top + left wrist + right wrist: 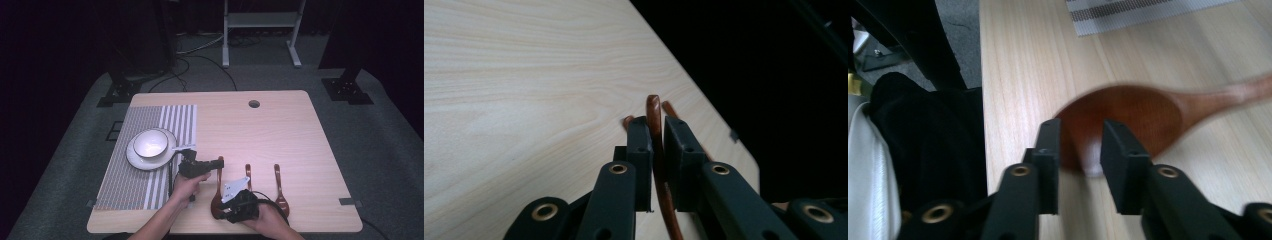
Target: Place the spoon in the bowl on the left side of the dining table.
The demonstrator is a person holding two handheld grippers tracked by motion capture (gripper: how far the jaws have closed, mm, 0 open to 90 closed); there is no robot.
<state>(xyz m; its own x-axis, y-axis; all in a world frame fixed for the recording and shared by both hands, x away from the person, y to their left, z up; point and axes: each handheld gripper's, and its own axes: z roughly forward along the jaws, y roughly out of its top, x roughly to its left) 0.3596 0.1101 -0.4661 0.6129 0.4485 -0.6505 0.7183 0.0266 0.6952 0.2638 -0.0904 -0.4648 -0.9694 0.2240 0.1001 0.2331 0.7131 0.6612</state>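
Three brown wooden spoons lie near the table's front edge. My left gripper (218, 163) (655, 145) is shut on the thin handle of the leftmost spoon (219, 184) (654, 107), close to the handle's tip. My right gripper (223, 210) (1080, 150) stands open at that same spoon's bowl (1128, 117), its jaws on either side of the bowl's near rim; the bowl looks blurred. The middle spoon (247, 172) is partly hidden behind the right gripper. The right spoon (278, 187) lies free.
A striped placemat (135, 180) covers the table's left side, with a white bowl (150, 142) on a white plate (132, 159). A cable hole (254, 104) is at the back. The table's front edge (310, 227) is close to both hands.
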